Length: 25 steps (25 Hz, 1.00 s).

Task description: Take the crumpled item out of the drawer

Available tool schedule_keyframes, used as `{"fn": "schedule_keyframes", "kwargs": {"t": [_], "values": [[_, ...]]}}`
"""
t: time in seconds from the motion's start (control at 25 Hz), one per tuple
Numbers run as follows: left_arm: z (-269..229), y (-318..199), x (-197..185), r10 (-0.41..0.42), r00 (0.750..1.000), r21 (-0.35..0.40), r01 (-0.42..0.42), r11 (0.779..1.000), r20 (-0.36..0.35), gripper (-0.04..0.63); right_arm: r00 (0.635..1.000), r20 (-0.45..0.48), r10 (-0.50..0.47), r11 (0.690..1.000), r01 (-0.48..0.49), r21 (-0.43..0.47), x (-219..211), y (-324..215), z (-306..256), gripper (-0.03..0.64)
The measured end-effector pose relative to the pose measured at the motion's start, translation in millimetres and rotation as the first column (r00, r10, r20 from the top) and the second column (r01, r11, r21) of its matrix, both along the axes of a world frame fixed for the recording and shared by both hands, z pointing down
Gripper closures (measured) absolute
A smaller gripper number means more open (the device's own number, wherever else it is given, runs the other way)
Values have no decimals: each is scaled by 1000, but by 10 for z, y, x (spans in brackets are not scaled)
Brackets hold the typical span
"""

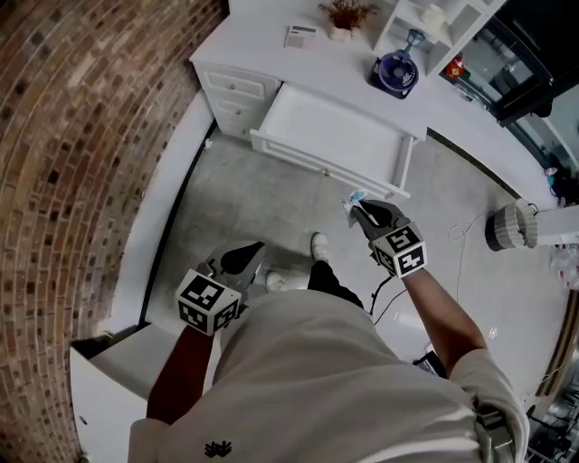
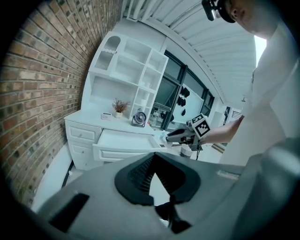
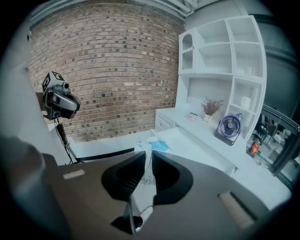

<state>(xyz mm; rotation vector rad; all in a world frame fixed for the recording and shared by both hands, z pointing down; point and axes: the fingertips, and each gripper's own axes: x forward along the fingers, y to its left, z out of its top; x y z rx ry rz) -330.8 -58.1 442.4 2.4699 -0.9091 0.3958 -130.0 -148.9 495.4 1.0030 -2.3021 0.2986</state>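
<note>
The crumpled item (image 1: 352,199), a white and light-blue wad, is pinched in my right gripper (image 1: 360,210), which hangs just in front of the open white drawer (image 1: 335,131), past its front right corner. The right gripper view shows the wad (image 3: 158,145) sticking out past the jaws, which are closed on its white tail. From the left gripper view, the right gripper (image 2: 176,136) holds the wad (image 2: 165,137) beside the drawer (image 2: 126,139). My left gripper (image 1: 253,249) is low over the floor, near my body, shut and holding nothing.
On the desk top stand a purple fan (image 1: 396,72), a dried plant in a pot (image 1: 342,18) and a small card (image 1: 300,36). A white shelf unit rises behind. A brick wall runs on the left. A round white appliance (image 1: 511,226) and a cable lie on the floor at right.
</note>
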Motion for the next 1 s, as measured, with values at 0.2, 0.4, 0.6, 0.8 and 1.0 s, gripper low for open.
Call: {"fn": "schedule_keyframes", "kwargs": {"t": [0.2,0.4,0.6,0.8,1.0], "values": [[-7,96,54,14,1000,0,-14,1000,-5,588,1000,15,-8,1000,7,19,-33,169,-182,561],[-29,172,31,-3,1000,11,4,1000,-10,588,1000,16,-27,999,27,26,-32,300,-286,563],[4,252,-14,-24,1000,5,24,1000,-8,588,999,29,-34,999,33,28,-46,348,-324,563],[28,290,1,-33,999,0,33,999,-9,588,998,40,-45,998,43,36,-77,380,-377,565],[34,293,44,-28,1000,-3,28,1000,-9,588,997,71,-35,999,33,30,-64,377,-432,565]]}}
